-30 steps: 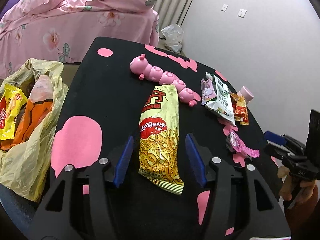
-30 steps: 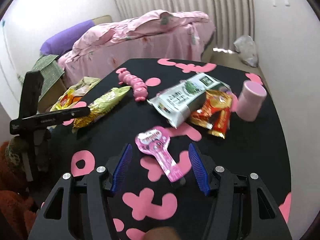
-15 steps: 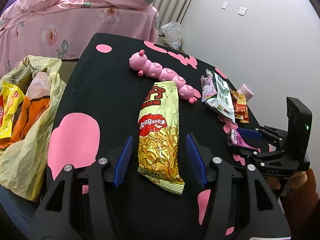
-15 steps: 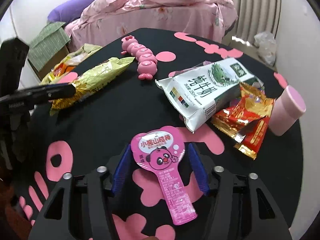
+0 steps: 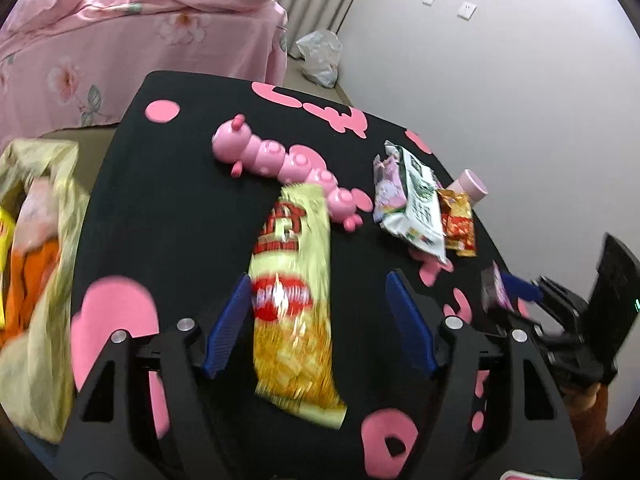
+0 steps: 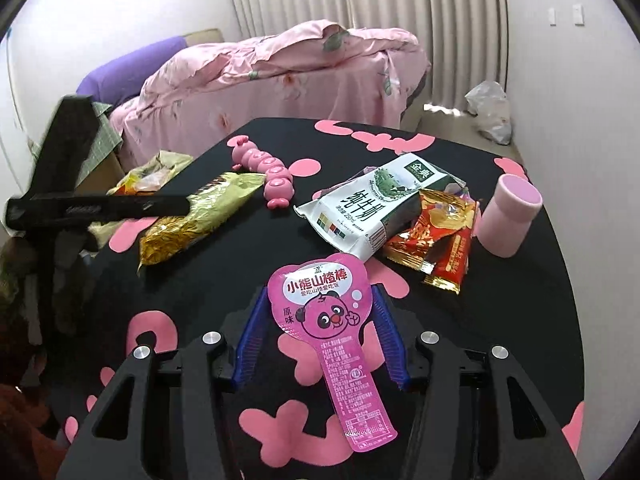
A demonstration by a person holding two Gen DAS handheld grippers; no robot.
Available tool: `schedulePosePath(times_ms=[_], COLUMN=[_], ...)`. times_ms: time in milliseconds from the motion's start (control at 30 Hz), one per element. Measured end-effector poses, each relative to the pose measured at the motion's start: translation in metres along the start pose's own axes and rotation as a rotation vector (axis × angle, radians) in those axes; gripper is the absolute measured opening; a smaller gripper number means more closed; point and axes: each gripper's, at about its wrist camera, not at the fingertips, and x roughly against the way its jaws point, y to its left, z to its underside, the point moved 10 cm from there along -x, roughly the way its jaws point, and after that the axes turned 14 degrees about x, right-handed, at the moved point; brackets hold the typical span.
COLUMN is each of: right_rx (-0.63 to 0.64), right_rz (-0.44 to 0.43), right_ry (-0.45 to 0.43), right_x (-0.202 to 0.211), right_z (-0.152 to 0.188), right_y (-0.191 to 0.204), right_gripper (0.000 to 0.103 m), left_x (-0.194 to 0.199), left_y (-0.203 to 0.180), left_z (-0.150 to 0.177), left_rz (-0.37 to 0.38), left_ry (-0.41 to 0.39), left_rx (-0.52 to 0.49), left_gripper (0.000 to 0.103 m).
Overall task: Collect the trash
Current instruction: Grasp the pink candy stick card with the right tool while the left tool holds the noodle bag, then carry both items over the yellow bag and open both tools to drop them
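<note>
The left gripper (image 5: 316, 324), jaws opening, straddles the yellow snack bag (image 5: 294, 308) to grab it. The right gripper (image 6: 318, 334) brackets the pink wrapper (image 6: 328, 320), pads seemingly not pressing.

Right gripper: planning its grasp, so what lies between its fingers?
The pink lollipop wrapper lies between the right gripper fingers, in the right wrist view.

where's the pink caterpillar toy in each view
Left wrist view: the caterpillar toy lies upper middle, running diagonally just beyond the top of the yellow snack bag.
Right wrist view: the toy sits upper left of middle, right of that bag.
Shared landmark: the white milk carton, to the toy's right in both.
</note>
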Motion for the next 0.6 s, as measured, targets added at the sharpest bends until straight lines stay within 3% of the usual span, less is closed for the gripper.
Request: schedulePosePath(times_ms=[333, 433, 467, 500, 600], right_rx=[0.025, 0.035, 0.033, 0.031, 0.022], right_rz=[0.025, 0.024, 0.022, 0.020, 0.026], right_ry=[0.010, 0.010, 0.009, 0.007, -0.010], right_x=[-0.001, -0.002, -0.002, -0.002, 0.001], right_z=[0.005, 0.005, 0.005, 0.004, -0.001], right_y=[0.002, 0.006, 0.006, 0.007, 0.006], right_gripper=[0.048, 0.048, 0.048, 0.048, 0.048], left_x=[-0.054, -0.061, -0.060, -0.058, -0.040], left_y=[0.004, 0.008, 0.007, 0.008, 0.003], left_z=[-0.037, -0.035, -0.035, -0.033, -0.026], left_rz=[-0.189, -0.223, -0.226, -0.221, -0.151], left_ry=[0.107, 0.127, 0.123, 0.128, 0.114], left_rx=[-0.102, -0.111, -0.113, -0.107, -0.069], left_gripper=[0.065, 0.054, 0.050, 0.038, 0.037])
